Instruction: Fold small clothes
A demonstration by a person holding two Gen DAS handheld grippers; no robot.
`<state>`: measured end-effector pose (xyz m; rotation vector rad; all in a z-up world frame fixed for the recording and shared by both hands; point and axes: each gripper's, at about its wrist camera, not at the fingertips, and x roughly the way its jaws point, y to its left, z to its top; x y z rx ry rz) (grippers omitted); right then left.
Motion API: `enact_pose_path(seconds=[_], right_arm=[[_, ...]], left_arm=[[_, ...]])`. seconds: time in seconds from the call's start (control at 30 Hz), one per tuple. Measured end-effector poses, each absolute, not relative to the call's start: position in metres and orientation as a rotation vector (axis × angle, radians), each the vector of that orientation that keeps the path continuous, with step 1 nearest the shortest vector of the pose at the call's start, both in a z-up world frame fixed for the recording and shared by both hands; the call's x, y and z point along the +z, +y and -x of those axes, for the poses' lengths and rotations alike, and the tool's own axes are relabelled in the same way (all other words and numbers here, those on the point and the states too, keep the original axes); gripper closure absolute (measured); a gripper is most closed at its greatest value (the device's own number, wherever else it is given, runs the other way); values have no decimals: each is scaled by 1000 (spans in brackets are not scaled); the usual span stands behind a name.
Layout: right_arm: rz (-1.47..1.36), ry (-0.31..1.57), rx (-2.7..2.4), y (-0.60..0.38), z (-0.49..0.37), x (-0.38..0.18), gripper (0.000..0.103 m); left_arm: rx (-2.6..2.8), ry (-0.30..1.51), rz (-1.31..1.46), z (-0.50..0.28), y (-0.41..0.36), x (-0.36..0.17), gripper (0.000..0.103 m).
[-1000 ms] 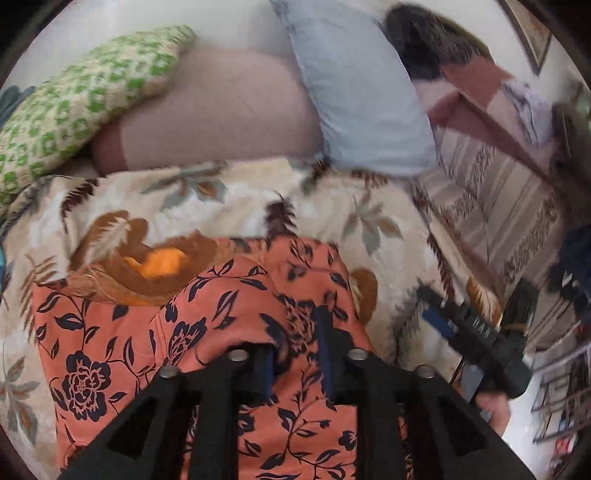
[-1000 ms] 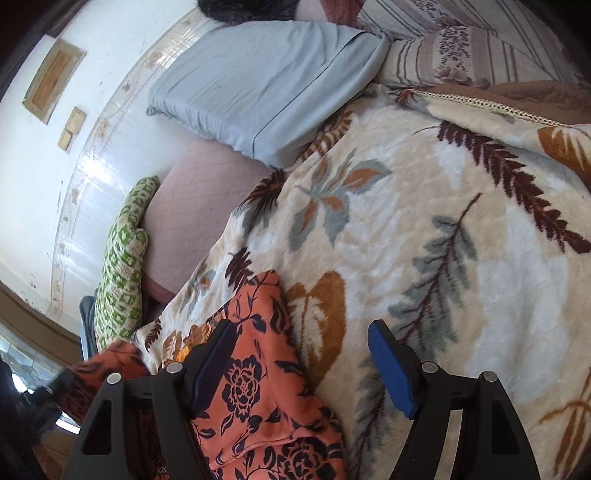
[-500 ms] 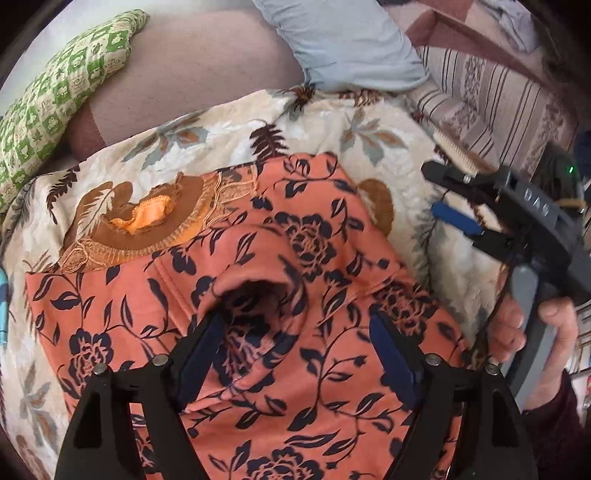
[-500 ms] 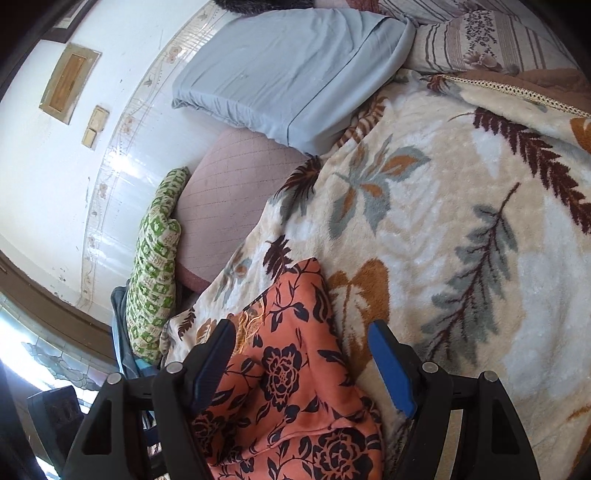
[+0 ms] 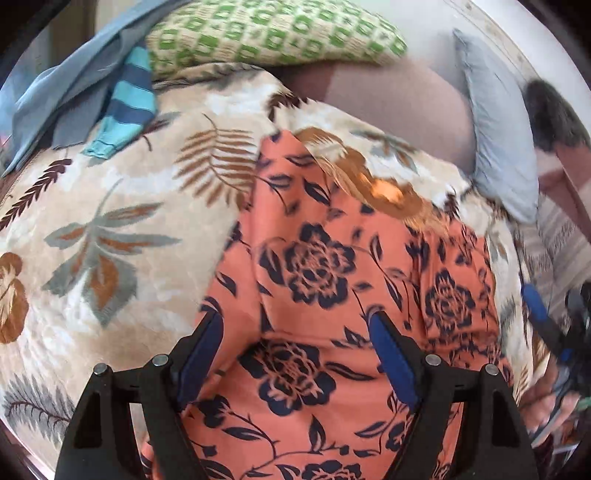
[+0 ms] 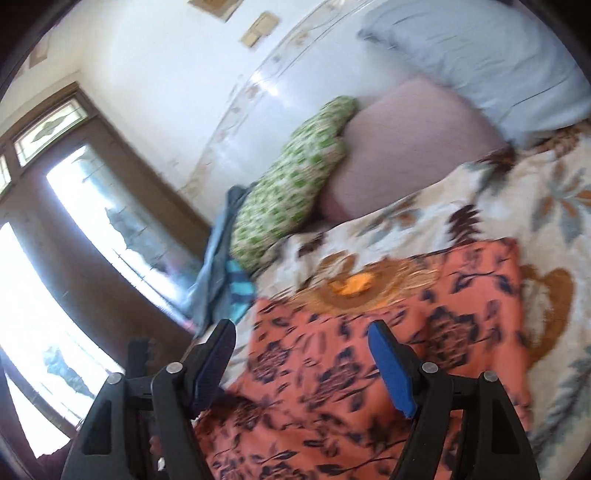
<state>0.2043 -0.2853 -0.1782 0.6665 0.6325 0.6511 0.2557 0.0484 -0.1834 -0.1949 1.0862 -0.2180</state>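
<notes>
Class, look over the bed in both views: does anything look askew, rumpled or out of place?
Yes. The orange floral garment lies askew on the leaf-print blanket, creased, its folded edge uneven. A blue cloth and a striped turquoise piece sit in a loose heap by the green patterned pillow.

Orange floral garment [image 5: 332,280], perhaps edge-cropped

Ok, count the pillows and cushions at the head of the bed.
3: green-checked cushion leftmost, plain mauve-pink pillow in the middle, pale blue pillow right. More may be hidden.
</notes>
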Motion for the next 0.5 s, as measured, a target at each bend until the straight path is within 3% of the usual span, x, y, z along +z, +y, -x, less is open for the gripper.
enact_pose_path(seconds=[0.2,0.33,0.43,0.5], right_arm=[[-690,845,870,-216,-217,-213,26],[-756,920,784,-219,-230,-240,26],[-858,842,643,-257,-239,-241,26],[-960,716,483,-300,-234,-237,26]], left_arm=[[-187,1028,133,-282,29,-186,21],[-126,1075,67,-305,14,-211,23],[-14,1131,8,-320,23,-234,37],[33,1161,61,-324,43,-245,37]])
